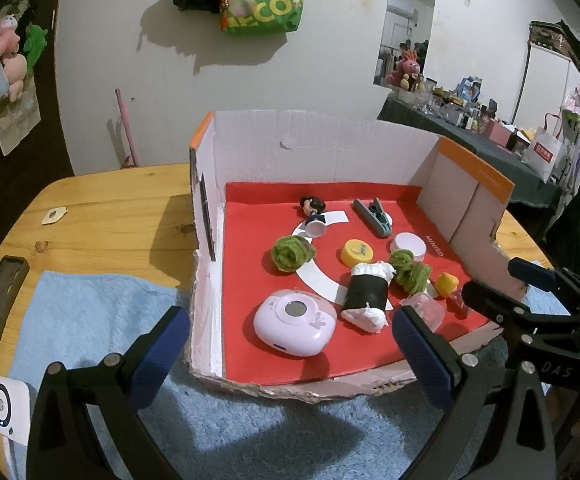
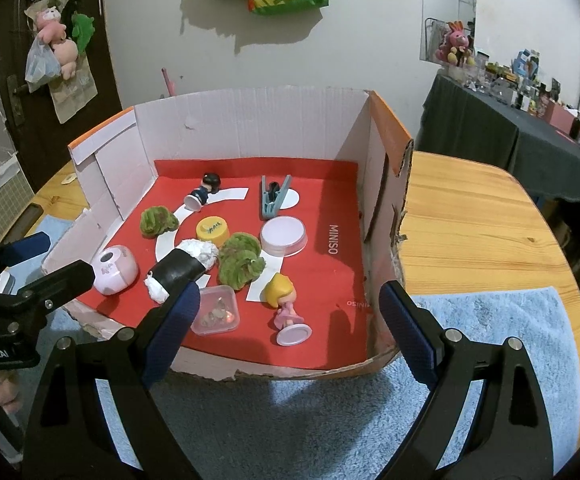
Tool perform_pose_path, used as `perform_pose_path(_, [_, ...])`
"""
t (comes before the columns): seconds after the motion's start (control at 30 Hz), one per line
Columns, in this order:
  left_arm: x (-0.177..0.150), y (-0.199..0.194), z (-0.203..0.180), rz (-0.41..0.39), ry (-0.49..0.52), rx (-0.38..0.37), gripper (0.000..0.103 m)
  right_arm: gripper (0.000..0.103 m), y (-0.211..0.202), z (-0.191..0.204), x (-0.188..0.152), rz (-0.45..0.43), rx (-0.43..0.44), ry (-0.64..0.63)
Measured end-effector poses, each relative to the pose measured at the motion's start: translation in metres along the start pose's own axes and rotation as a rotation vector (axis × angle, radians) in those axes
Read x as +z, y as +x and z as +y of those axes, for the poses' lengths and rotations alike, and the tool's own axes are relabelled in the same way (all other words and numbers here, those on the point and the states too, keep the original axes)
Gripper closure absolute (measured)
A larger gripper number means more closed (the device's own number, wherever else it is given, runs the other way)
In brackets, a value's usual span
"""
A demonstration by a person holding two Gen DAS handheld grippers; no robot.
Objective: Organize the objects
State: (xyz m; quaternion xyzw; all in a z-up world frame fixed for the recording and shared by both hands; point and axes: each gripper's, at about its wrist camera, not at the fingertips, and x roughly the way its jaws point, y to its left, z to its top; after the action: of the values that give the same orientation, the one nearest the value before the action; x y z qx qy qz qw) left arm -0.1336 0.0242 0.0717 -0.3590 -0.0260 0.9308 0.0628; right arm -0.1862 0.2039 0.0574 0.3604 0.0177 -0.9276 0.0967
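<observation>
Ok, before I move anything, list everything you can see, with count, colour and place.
box: 1, white cardboard, red floor, on towel
towel: 1, blue, on table
table: 1, wood
green puffs: 2, mid floor
roll: 1, black and white, front
pink case: 1, front left
clear tub: 1, front
blonde doll: 1, lying, front
dark-haired doll: 1, lying, back
clip: 1, teal, back
yellow cap: 1, middle
white lid: 1, right of middle
left tool: open, empty
right tool: open, empty
</observation>
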Motion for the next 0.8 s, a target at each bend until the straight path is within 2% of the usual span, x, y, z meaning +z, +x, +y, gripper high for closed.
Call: perform_pose_path(0.8, [-0.0004,-0.0009,0.0018,0.0,-0.006,-0.007,0.0,0.011,0.0053,0.0009,-0.0022,0.009,0.002,0.0])
